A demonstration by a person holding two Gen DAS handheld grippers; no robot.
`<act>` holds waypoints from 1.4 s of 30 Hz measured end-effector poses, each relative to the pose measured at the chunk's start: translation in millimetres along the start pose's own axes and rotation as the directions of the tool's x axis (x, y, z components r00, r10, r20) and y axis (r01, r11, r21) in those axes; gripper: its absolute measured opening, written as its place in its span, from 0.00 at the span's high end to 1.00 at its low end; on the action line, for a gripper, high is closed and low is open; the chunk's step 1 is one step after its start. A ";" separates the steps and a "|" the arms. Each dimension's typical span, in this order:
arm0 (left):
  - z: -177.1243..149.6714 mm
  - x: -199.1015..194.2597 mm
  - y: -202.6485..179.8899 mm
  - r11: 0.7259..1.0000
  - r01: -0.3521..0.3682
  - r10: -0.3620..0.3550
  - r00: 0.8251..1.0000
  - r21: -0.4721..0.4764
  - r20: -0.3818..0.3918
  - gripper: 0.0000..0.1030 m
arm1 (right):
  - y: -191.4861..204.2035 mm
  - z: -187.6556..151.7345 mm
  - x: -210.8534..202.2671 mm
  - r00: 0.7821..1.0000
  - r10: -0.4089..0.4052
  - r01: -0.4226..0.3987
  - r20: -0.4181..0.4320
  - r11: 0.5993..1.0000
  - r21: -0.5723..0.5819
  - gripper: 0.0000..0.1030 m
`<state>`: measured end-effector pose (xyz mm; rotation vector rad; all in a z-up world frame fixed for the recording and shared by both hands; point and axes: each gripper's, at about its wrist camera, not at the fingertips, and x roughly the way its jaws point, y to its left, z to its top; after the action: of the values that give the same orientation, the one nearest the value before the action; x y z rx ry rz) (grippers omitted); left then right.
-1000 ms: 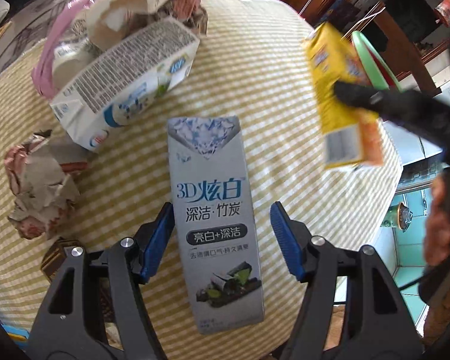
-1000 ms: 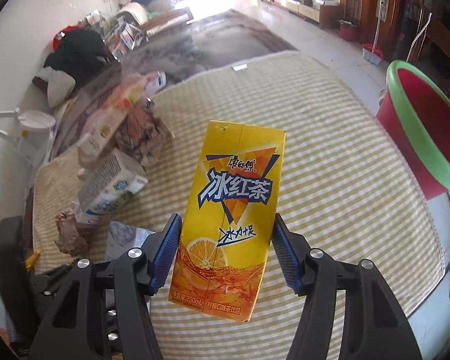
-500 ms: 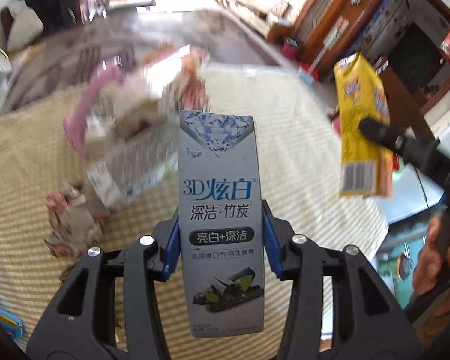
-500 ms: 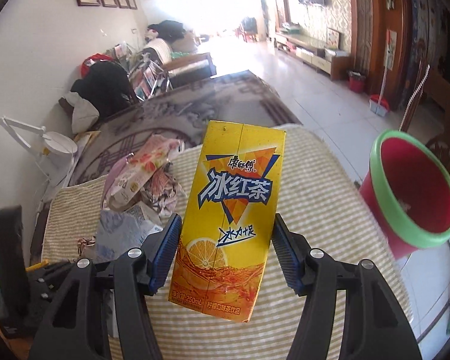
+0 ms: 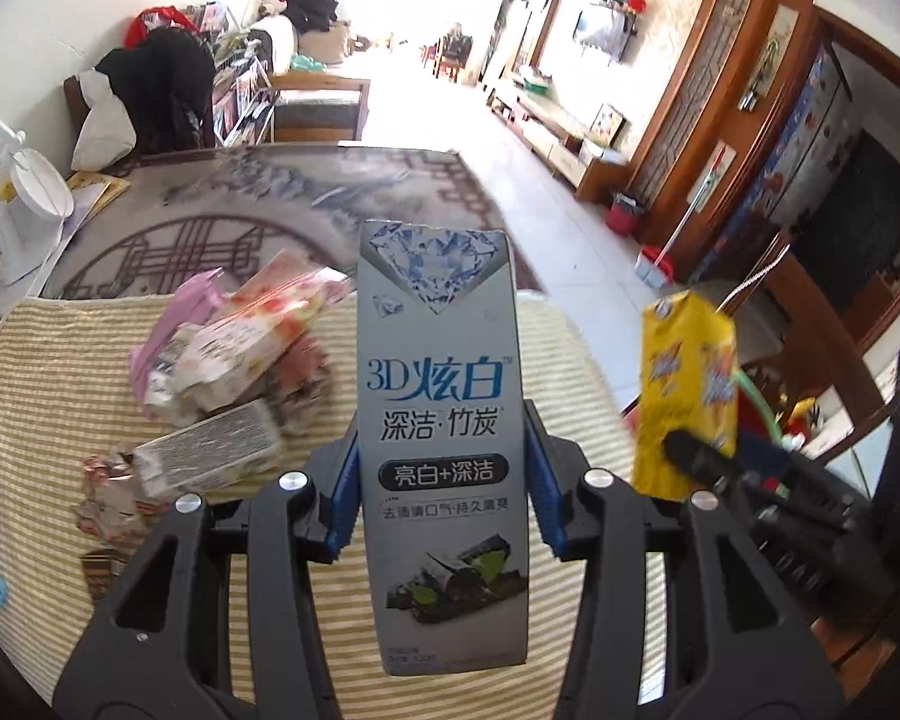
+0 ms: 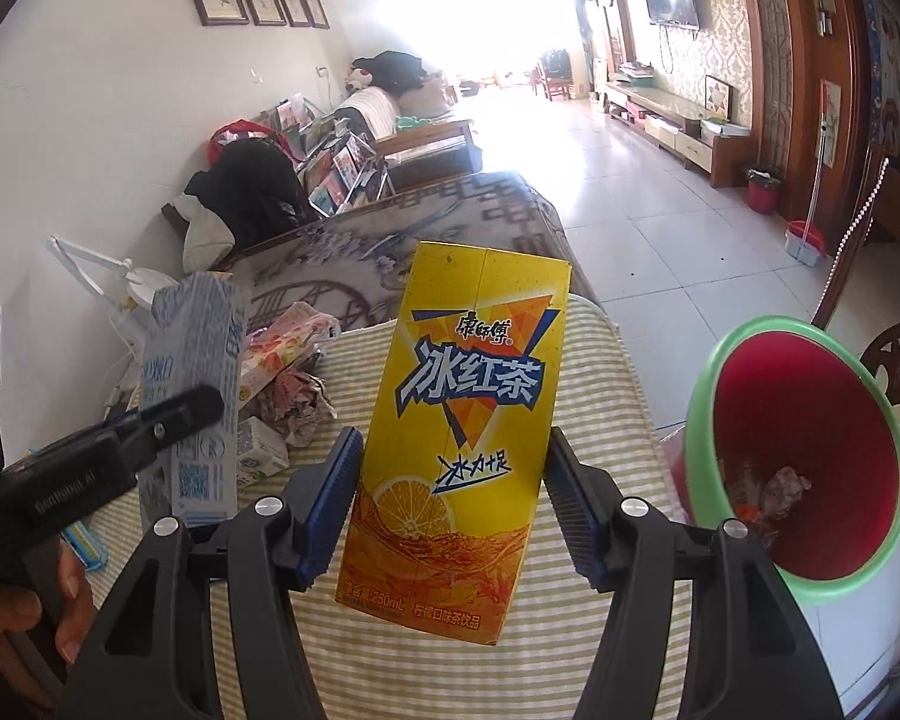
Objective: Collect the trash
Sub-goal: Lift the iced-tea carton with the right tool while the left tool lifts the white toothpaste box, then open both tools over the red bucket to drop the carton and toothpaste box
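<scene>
Left gripper point(image 5: 441, 483) of mine pinches a tall grey toothpaste box point(image 5: 441, 396); its jaws have just been closing, and the blue pads now press on both long sides of the box, low on its length. The box stands upright in the grip, lifted clear of the counter point(image 5: 42, 372) with its striped cloth. My right gripper point(image 6: 450, 504) pinches a yellow tea carton point(image 6: 462, 426) in the same way, pads on its two narrow sides, near the lower half. The carton leans slightly to the right.

Both things look like thin cardboard. I judge them light and probably empty, stiff along the edges but easy to crush across the flat faces. The printed skins look smooth and a little slippery, so a hold on the side edges near the middle seems safest, with gentle pressure.

A red bin with a green rim point(image 6: 714, 372) stands off the right edge of the counter, near the carton, with some scraps already inside. More rubbish lies on the far left of the cloth: a heap of crumpled wrappers point(image 5: 240, 348) and a small white box point(image 5: 210, 447).
</scene>
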<state>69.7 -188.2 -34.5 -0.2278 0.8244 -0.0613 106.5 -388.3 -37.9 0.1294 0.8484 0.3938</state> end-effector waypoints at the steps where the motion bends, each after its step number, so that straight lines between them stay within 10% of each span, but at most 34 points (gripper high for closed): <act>1: 2.3 -0.1 -10.2 1.000 -0.002 0.002 1.000 0.004 0.011 0.56 | -7.1 1.3 -2.9 1.000 0.007 -0.007 0.004 1.000 0.000 0.43; 9: 8.1 6.5 -65.3 0.999 -0.002 0.000 0.999 0.047 0.041 0.56 | -50.6 7.7 -30.0 0.998 0.000 0.000 0.063 1.000 0.006 0.43; 22: 6.3 31.4 -152.5 0.979 0.119 -0.119 0.993 0.168 -0.008 0.56 | -153.7 11.7 -40.4 0.964 -0.250 0.239 0.091 0.964 0.116 0.42; 27: 7.9 48.3 -181.0 0.960 0.185 -0.180 0.983 0.208 -0.041 0.56 | -178.4 6.0 -37.9 0.930 -0.356 0.342 0.089 0.929 0.144 0.24; 42: -0.2 104.0 -289.1 0.846 0.385 -0.343 0.923 0.369 -0.176 0.55 | -242.3 -56.2 -106.5 0.883 -0.466 0.409 0.051 0.819 0.402 0.19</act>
<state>150.0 -484.6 -44.6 0.0084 0.8444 -0.6024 70.4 -655.2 -64.3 0.3131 0.7715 -0.2235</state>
